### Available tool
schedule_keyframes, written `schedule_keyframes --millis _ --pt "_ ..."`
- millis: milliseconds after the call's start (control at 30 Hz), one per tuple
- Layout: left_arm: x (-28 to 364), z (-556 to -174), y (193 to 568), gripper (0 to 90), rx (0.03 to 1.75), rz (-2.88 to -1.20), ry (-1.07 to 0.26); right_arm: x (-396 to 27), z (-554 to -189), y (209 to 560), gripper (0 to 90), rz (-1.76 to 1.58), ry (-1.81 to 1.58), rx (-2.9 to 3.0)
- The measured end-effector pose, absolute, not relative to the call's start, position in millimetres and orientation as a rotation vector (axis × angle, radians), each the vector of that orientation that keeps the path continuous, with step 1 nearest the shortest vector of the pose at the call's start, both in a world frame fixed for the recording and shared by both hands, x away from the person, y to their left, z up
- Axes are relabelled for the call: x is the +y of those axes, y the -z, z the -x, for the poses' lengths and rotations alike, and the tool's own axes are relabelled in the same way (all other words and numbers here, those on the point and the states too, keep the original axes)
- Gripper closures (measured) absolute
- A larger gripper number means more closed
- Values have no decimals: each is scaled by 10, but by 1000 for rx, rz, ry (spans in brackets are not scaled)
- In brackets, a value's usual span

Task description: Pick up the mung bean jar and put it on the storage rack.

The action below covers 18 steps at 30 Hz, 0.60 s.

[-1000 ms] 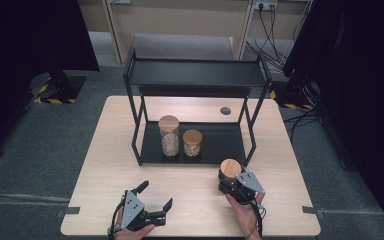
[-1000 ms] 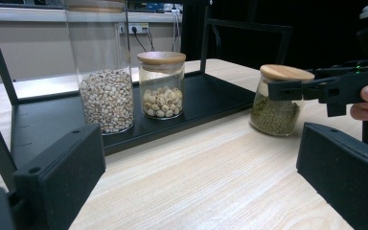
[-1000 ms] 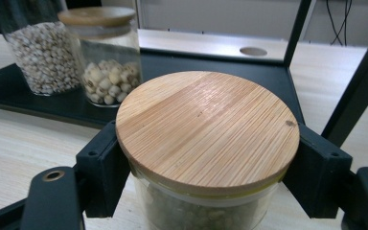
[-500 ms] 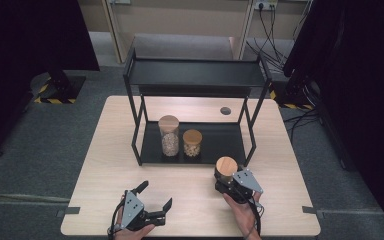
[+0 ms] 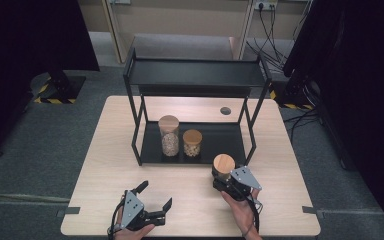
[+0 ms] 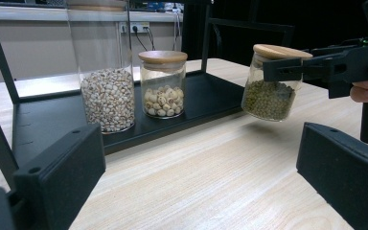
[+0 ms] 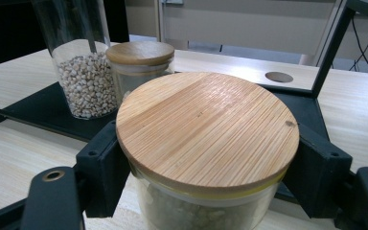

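– Where's the top camera looking from?

– High on the person's side, facing forward and down, far enough off to take in the whole worktop (image 5: pixel 130 150) and the black rack (image 5: pixel 195 75).

– And the 2 riding cameras?

– The one on the left tool (image 6: pixel 196 163) sits low, just above the wood, looking level across it toward the rack's tray (image 6: pixel 52 120). The one on the right tool (image 7: pixel 206 158) is very close, peering over a wooden lid (image 7: pixel 206 129) toward the rack.

– What do they share?

– All 3 catch the tall jar (image 5: pixel 169 135) and the short jar (image 5: pixel 192 143).
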<state>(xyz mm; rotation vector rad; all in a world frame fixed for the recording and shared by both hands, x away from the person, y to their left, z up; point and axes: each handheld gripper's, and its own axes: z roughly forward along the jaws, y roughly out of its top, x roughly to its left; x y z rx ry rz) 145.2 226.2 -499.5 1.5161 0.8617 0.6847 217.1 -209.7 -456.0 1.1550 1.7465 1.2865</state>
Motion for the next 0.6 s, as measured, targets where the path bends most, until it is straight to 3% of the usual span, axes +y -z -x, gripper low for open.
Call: schedule_keyframes --millis 600 --pt "2260 -1455 4999 21 869 -1516 -683 -2036 -2333 4464 255 -1136 -1295 1739"
